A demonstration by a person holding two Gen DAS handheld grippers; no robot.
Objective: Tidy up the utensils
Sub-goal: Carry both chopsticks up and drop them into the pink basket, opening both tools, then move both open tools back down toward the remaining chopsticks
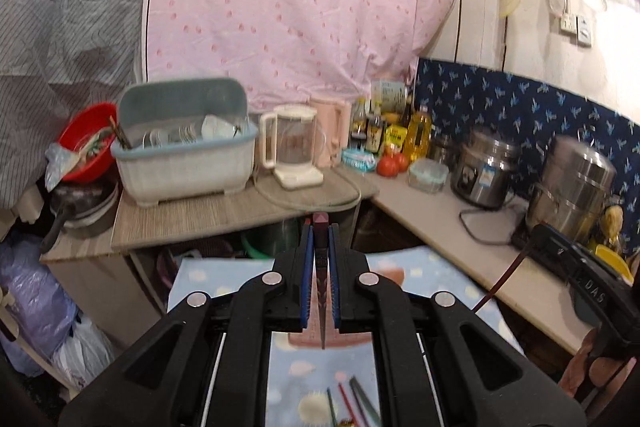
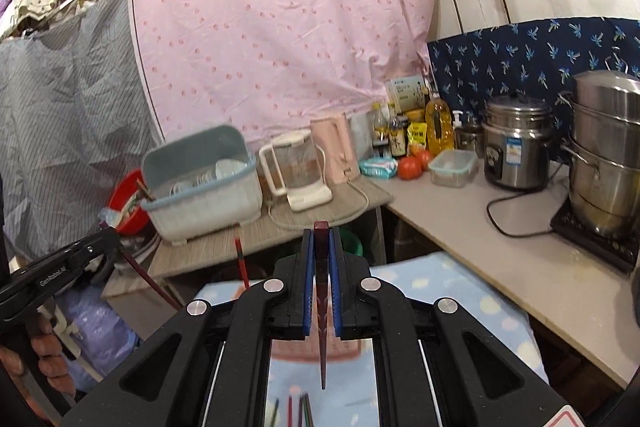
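- Left wrist view: table (image 1: 224, 215) at the back carries a dish rack (image 1: 184, 143) and a kettle (image 1: 294, 147).
- Left hand-held gripper (image 1: 321, 227) clamped on a dark red chopstick (image 1: 321, 267).
- Right hand-held gripper (image 2: 321, 231) clamped on another dark red chopstick (image 2: 322, 307).
- Loose chopsticks (image 1: 352, 403) lie on the blue cloth (image 1: 224, 279) below.

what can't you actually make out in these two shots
- Loose chopsticks on the blue cloth: cut off by the bottom edge and the left gripper body, count unclear; same in the right wrist view.
- Dish rack contents: blurred, partly behind its wall.
- Bottle labels: too small to read.
- Under the counter: dark, blocked by the right gripper.
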